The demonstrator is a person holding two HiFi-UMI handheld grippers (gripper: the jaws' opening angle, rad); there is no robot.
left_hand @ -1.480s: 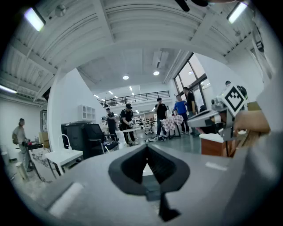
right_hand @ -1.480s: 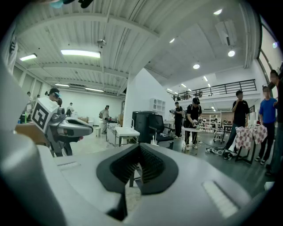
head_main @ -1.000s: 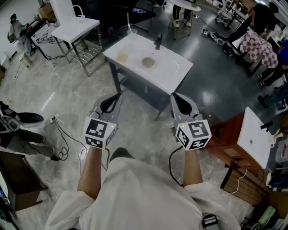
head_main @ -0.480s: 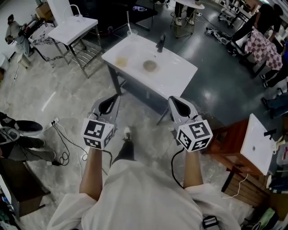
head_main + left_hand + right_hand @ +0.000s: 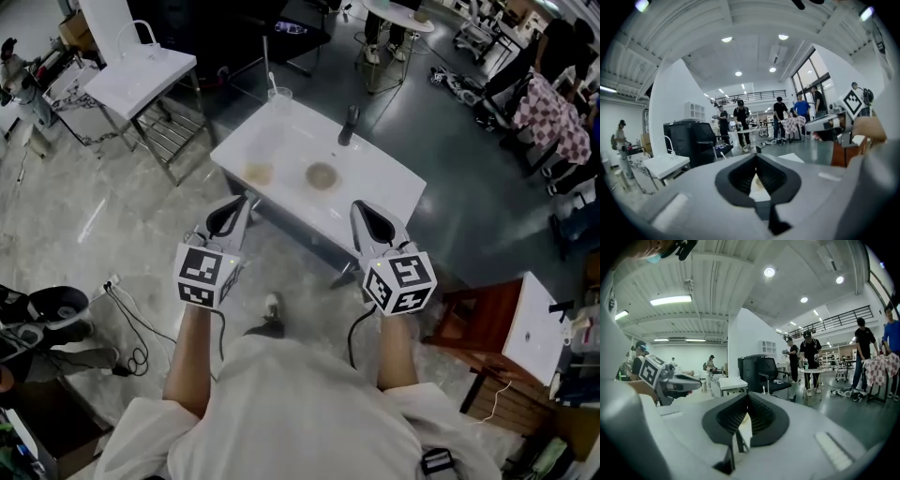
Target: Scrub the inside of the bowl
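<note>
The person holds both arms out in front, side by side, with bare forearms and white sleeves; the left gripper [image 5: 245, 199] and the right gripper [image 5: 357, 205] point forward and a little down, toward the near edge of a white table [image 5: 380, 183]; each hand is tucked behind its marker cube.

The bowl [image 5: 321, 175] sits near the middle of that table, ahead of both grippers, and nothing touches it; a yellowish thing [image 5: 258, 173], too small to tell, lies to its left; a dark bottle [image 5: 351, 123] stands past it, and a clear cup [image 5: 278, 95] stands at the far corner.

Only the head view shows the bowl and the tabletop from above; the gripper views look across the room instead.

The left gripper view shows its jaws pressed together with nothing between them; the right gripper pokes in at the right edge, and people [image 5: 740, 119] stand far off by a small round table.

The right gripper view shows its jaws together and empty too; the left gripper shows at the left side, and a black chair [image 5: 761, 371] stands ahead.
</note>
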